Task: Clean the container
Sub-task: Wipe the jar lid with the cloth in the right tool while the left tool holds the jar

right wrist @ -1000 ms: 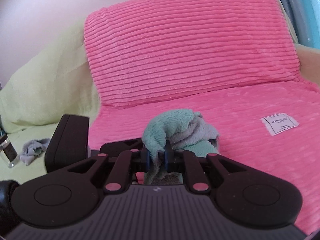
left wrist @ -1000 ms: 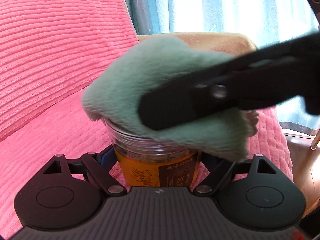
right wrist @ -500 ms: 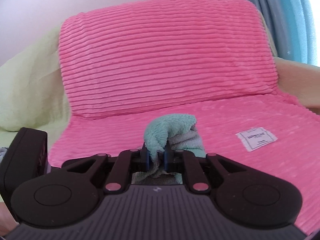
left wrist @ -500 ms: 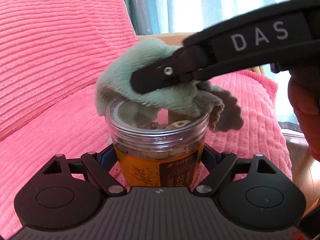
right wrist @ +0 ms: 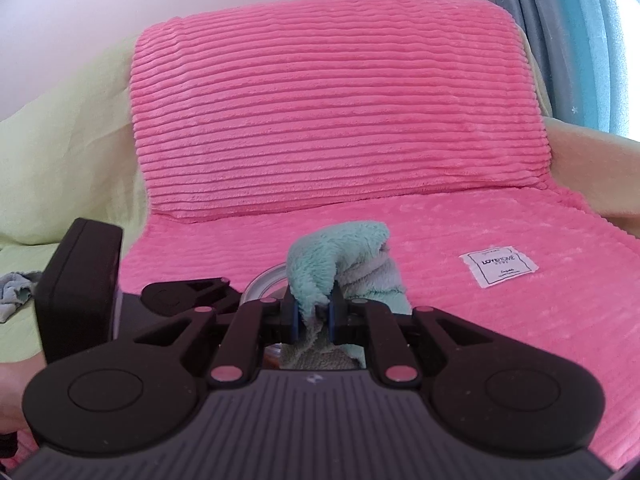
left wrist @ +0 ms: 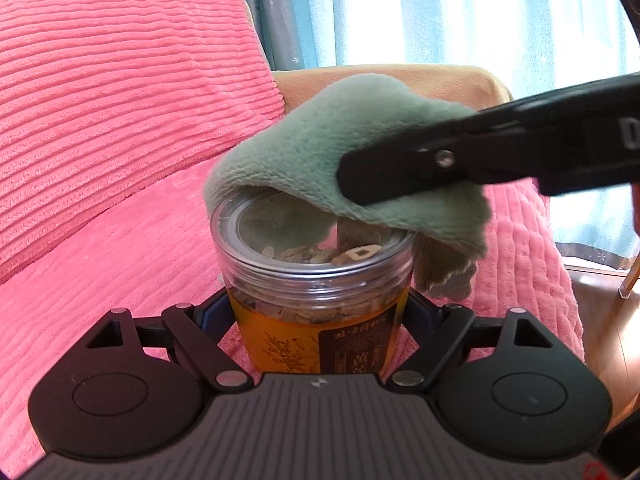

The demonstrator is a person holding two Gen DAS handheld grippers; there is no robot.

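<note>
Two grippers share the job, and the left wrist view shows how they split it: the left gripper [left wrist: 320, 316] has its fingers clamped on either side of a clear plastic container [left wrist: 316, 276] with an amber label, holding it upright above the pink ribbed sofa cover [left wrist: 120, 128] so that its lid faces up and is free to be wiped. The right gripper [left wrist: 404, 184] comes in from the right edge, its dark finger lying across a green plush cloth [left wrist: 340, 148] that drapes over the far and right part of the lid; the near-left part of the lid [left wrist: 256, 220] is bare, and dried pieces show through it. A grey flap of the cloth hangs down past the container's right side. Behind stand a tan armrest [left wrist: 400, 76] and pale blue curtains [left wrist: 460, 12] — neither crowds the work. In the right wrist view the right gripper's blue-padded fingers [right wrist: 295, 314] are pinched tight on a bunched fold of the cloth, which rises between them and hides most of the container; only an arc of the lid rim shows just left of it. The left gripper's dark body [right wrist: 80, 288] sits close at the lower left, so the two tools work near each other and a wide wiping stroke could knock them together. A white fabric tag [right wrist: 498, 264] lies on the seat to the right, a crumpled grey rag [right wrist: 14, 294] on the pale green throw [right wrist: 60, 140] at the far left, both well apart from the work.
</note>
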